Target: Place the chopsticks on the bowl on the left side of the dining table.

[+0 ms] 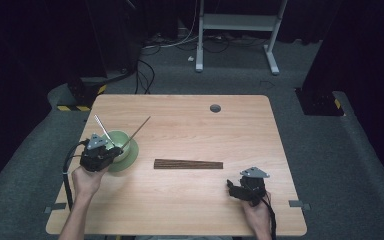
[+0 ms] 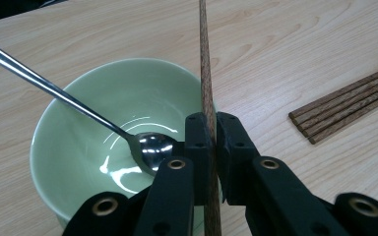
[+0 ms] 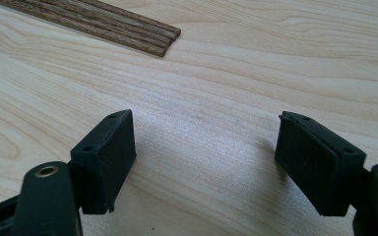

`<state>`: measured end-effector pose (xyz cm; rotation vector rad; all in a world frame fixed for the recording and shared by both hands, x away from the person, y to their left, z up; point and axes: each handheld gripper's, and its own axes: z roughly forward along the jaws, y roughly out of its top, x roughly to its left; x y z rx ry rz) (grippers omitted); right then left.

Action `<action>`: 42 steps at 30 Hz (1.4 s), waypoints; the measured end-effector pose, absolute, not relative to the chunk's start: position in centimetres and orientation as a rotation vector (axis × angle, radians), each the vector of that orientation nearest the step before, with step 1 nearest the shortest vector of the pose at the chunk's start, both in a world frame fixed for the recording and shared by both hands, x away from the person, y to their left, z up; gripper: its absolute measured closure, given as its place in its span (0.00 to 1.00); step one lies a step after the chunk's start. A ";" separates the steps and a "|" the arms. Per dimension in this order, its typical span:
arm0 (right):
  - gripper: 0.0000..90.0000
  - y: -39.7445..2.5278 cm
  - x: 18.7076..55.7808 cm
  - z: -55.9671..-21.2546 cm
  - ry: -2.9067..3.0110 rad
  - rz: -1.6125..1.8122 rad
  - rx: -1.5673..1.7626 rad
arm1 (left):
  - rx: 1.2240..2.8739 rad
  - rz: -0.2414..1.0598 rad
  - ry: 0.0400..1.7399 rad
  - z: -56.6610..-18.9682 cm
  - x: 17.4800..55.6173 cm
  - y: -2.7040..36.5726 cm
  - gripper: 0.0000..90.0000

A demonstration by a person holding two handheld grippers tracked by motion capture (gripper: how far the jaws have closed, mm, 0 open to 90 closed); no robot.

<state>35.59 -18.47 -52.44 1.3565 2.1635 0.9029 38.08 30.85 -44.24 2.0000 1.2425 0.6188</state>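
left hand-held gripper (image 2: 211, 142): clamped on one chopstick (image 2: 205, 69), right over the bowl (image 2: 78, 123)
right hand-held gripper (image 3: 202, 162): jaws wide apart, well away from the bowl

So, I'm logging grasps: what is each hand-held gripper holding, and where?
Left hand-held gripper clamps one brown wooden chopstick near its lower end; right hand-held gripper is open, holding nothing.

One pale green ceramic bowl (image 2: 78, 147) is standing on the wooden table (image 1: 190, 200). One long-handled steel spoon (image 2: 150, 150) is resting in it. One brown wooden chopstick (image 2: 206, 73) is being held apart from the bundle. Four brown wooden chopsticks (image 2: 347, 103) are lying bundled, as far as can be counted.
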 end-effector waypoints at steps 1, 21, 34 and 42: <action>0.25 -18.5 35.6 -52.4 2.163 0.902 1.356 | 2.001 0.620 1.245 -44.2 38.1 30.9 0.93; 0.25 -18.5 35.6 -52.4 2.162 0.903 1.357 | 2.027 0.643 1.302 -44.6 38.2 32.6 0.93; 0.25 -18.4 35.6 -52.5 2.160 0.903 1.359 | 2.038 0.662 1.326 -44.4 38.4 33.4 0.93; 0.25 -18.4 35.6 -52.4 2.160 0.903 1.360 | 2.033 0.667 1.348 -44.6 38.7 34.0 0.93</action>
